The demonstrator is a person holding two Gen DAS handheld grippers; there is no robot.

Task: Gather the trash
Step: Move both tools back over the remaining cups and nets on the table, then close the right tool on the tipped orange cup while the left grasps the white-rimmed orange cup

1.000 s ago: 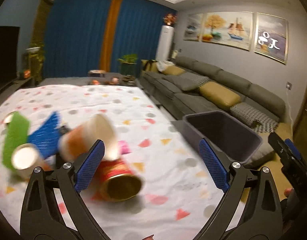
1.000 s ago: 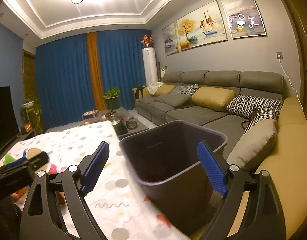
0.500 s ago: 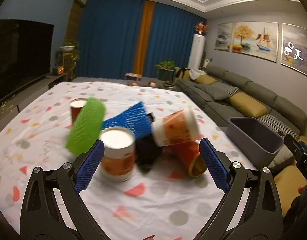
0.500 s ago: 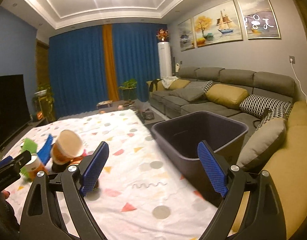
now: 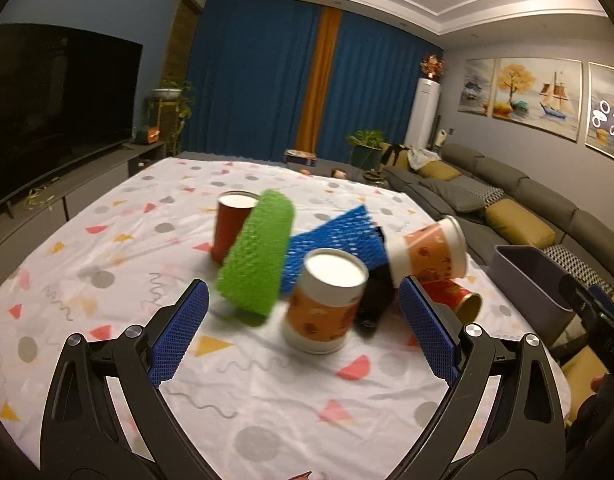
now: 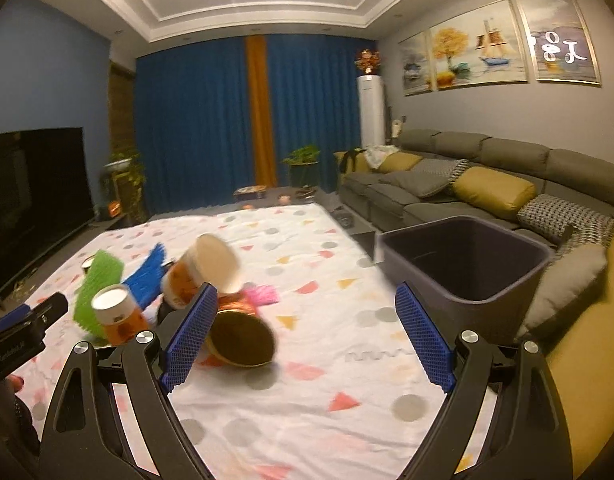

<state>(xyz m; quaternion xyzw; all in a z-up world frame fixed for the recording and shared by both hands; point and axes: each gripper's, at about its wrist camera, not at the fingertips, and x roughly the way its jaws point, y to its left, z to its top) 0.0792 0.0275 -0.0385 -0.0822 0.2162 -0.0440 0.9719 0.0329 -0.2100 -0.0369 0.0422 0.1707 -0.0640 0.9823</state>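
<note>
A pile of trash lies on the patterned tablecloth: an upright orange paper cup, a green foam net, a blue foam net, a red cup, a tipped orange cup and a red can on its side. My left gripper stands open just short of the upright cup, holding nothing. In the right wrist view the red can lies beside the left finger of my open, empty right gripper. The dark bin stands off the table's right edge.
A grey sofa with yellow and patterned cushions runs behind the bin. A dark TV on a low cabinet is at the left. A pink scrap and a black object lie in the pile.
Both grippers swung left, away from the bin and toward the trash pile. The pile now sits centred ahead of the left gripper; the bin slid to the right in both views.
</note>
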